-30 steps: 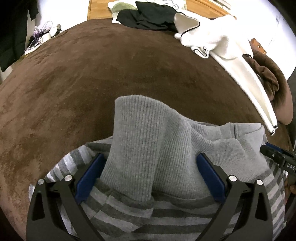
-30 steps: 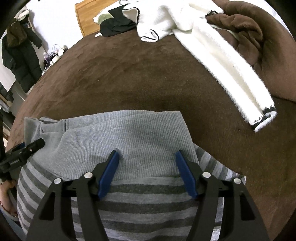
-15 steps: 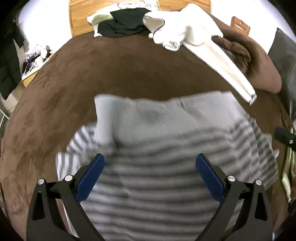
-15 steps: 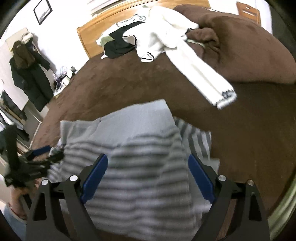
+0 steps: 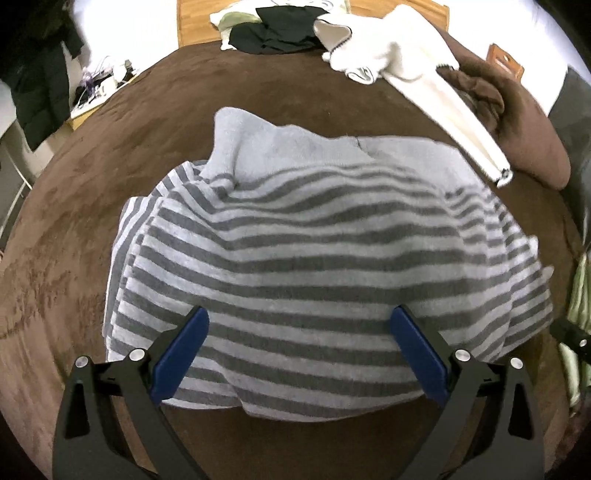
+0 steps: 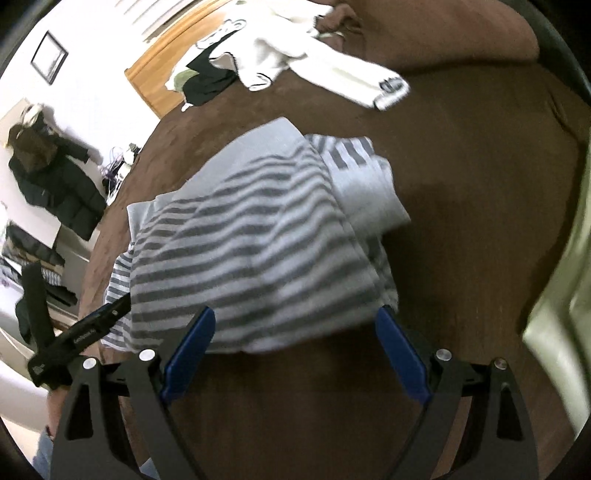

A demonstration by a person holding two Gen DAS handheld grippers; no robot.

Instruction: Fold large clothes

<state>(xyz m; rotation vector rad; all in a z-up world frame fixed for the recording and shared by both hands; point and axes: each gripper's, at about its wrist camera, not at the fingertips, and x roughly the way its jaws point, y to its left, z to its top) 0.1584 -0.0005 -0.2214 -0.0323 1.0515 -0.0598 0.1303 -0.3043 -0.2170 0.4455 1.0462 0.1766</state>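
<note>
Striped sweater (image 5: 314, 258): folded into a thick bundle on the brown bed cover (image 5: 110, 147), plain grey ribbed part at the far edge, stripes toward the near edge.
Long axis: in the left wrist view the bundle runs side to side across the fingers, with the stripes along that same line — the near hem faces the person.
Left gripper (image 5: 299, 354): fingers wide apart, nothing between them; the near hem lies in the gap, and the blue pads overlap it in the picture, though contact cannot be told.
Right gripper (image 6: 295, 354): fingers also spread and empty, just short of the bundle's near edge, above bare cover.
Which is nearer: the left gripper, I judge — it sits over the hem, while the right one stands off at the bundle's right end. The right wrist view is motion-blurred, so that gap is uncertain.
Loose end: in the right wrist view a grey fold (image 6: 369, 195) sticks out past the bundle's right side, on the right gripper's side.
Step in hand: both grippers are off the cloth, so a fold looks just laid; tucking that fold or another fold across the long axis seems likely.
Other clothes: a white fleece garment (image 5: 413, 62) and dark clothes (image 5: 277, 33) lie at the far end of the bed, well apart.
</note>
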